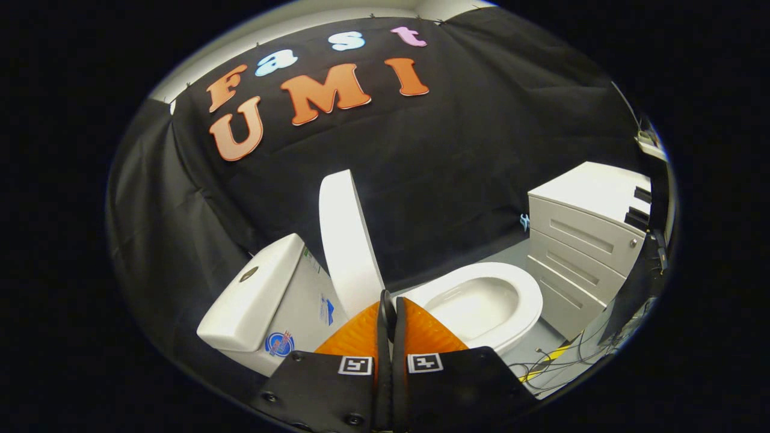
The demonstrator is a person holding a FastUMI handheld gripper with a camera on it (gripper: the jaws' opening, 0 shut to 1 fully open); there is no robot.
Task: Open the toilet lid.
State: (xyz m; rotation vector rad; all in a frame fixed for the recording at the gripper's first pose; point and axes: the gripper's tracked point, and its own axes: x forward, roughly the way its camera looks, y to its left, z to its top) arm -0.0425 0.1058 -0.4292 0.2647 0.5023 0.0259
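The claw (388,304) has its two fingers pressed together with nothing between them, the tips meeting just in front of the toilet lid (346,240). The lid stands raised, nearly upright, beside the cistern (258,294), which carries a round flush button (248,274) on top. Just beyond the fingertips lies the uncovered seat (529,300) around the bowl (475,310). Past the toilet stands a pale drawer cabinet (580,240), with loose cables (553,361) on the floor (511,255) near its foot.
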